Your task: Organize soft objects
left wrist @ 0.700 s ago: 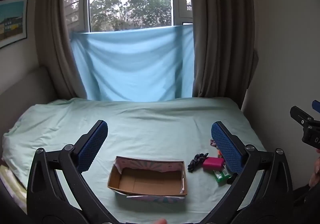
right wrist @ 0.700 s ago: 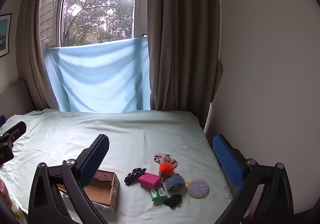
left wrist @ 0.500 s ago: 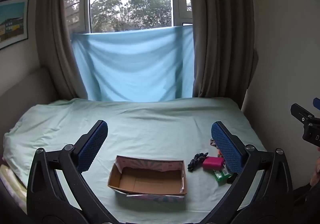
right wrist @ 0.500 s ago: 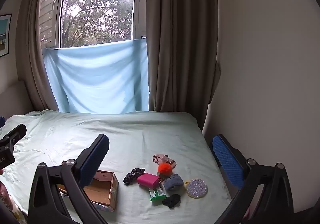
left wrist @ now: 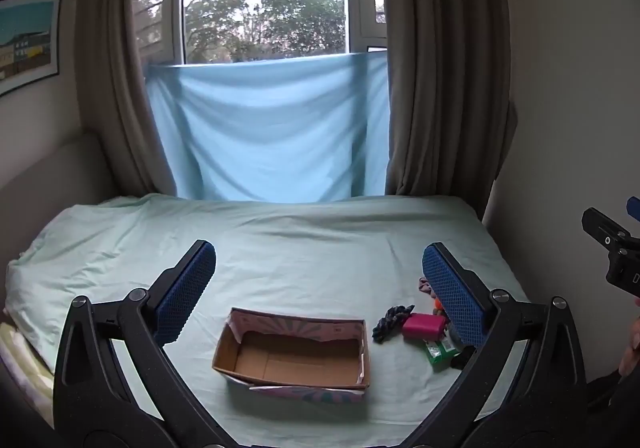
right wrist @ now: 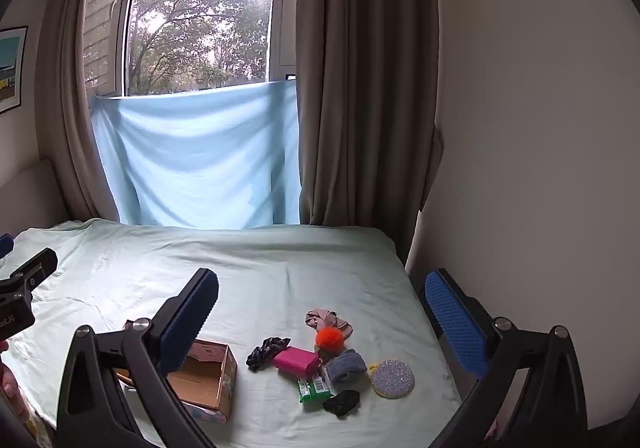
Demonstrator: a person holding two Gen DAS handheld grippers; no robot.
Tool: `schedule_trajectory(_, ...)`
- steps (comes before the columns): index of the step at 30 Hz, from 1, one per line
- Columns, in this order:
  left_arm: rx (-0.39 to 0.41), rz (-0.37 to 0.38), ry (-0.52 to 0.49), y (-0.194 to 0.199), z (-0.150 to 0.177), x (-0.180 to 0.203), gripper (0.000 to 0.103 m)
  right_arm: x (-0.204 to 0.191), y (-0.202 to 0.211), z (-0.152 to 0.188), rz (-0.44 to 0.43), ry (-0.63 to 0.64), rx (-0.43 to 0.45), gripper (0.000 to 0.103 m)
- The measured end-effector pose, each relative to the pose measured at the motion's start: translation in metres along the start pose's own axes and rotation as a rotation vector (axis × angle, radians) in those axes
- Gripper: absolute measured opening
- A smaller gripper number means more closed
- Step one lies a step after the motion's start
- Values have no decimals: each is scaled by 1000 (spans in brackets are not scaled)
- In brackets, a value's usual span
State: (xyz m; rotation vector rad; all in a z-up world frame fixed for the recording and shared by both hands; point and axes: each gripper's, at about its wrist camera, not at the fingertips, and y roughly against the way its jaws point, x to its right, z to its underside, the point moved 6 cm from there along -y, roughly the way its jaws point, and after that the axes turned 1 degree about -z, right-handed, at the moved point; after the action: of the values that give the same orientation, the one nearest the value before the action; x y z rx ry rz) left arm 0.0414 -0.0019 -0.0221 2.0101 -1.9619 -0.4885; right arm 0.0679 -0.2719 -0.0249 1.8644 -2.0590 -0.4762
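Both hand-held grippers held wide apart and empty above the bed (right wrist: 280,280); nothing picked yet.
Soft items (right wrist: 320,360) lie clustered just right of the open cardboard box (left wrist: 296,352). Right hand-held gripper (right wrist: 320,312) is best lowered onto one outlying piece, e.g. the dark scrunchie (right wrist: 266,350); left hand-held gripper (left wrist: 316,288) kept near the box to steady it.

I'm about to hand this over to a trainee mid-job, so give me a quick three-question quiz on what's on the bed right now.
1. True or false: the cardboard box already holds some soft items.
2. Which item lies closest to the box? A) glitter disc B) dark scrunchie C) orange pom-pom
3. Fill in: both the left gripper and the right gripper are ____.

Key: 1 false, the box shows only bare cardboard inside; 2 B; 3 open.
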Motion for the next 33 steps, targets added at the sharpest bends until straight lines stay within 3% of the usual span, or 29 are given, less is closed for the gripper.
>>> schedule_trajectory(33,-17,38,11,-1,0,4,103,-8,3,-2,-18,6,3,103)
